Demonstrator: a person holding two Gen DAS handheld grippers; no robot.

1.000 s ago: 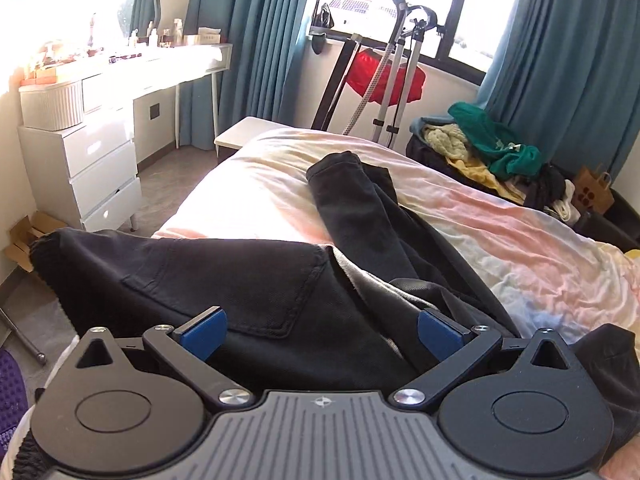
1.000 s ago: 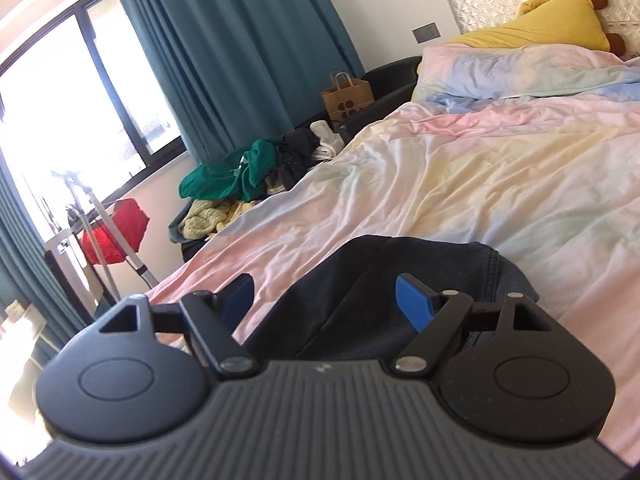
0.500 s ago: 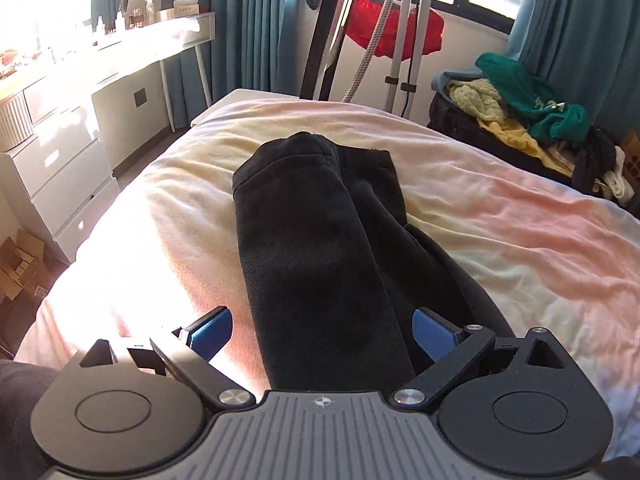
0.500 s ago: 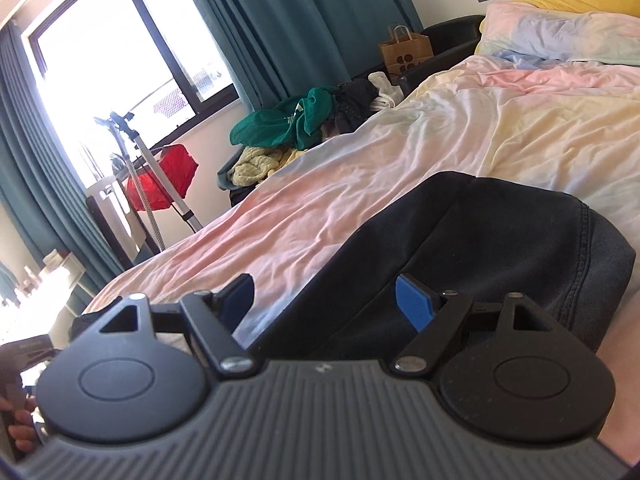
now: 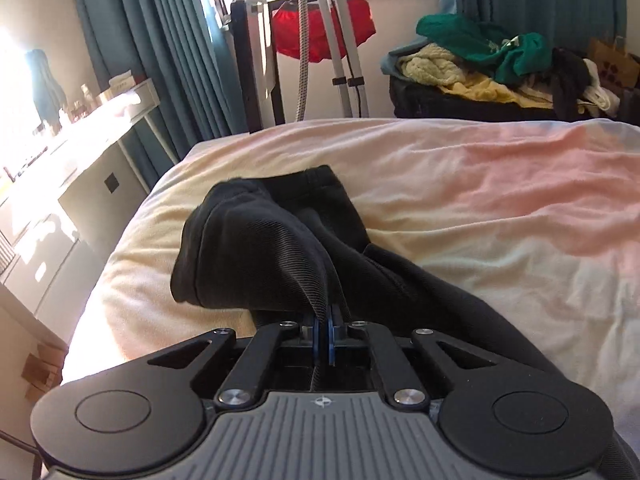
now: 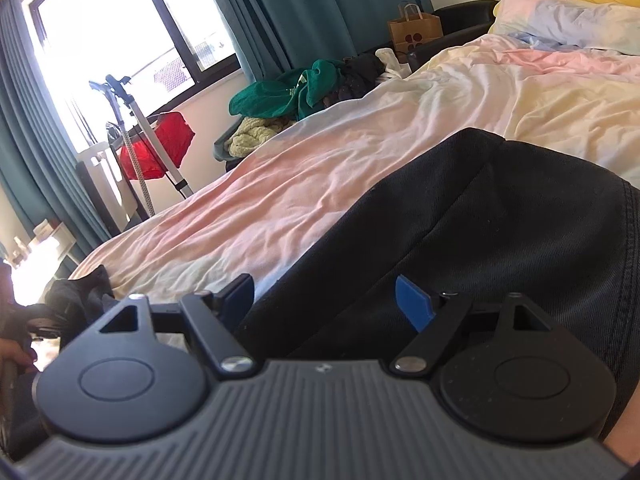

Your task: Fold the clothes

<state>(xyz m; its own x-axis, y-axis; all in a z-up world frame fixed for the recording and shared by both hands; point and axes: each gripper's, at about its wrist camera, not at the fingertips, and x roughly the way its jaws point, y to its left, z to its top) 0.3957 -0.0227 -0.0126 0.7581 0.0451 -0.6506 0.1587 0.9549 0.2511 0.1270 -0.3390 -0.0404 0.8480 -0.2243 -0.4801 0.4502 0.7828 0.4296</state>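
Dark trousers lie along a pastel bed sheet, their leg ends towards the foot of the bed. My left gripper is shut on a pinched ridge of the trouser fabric, which rises into the blue pads. In the right wrist view the waist end of the trousers fills the lower right. My right gripper hovers low over that dark cloth, open, with the fabric below the blue fingers and nothing clamped.
A pile of clothes sits on a dark seat beyond the bed. A metal stand with a red bag is by the window. A white dresser stands on the left. A pillow and paper bag lie far off.
My left gripper went forward along the trousers towards the leg ends and closed on the fabric, bunching it up. My right gripper sank closer to the waist end and stayed open.
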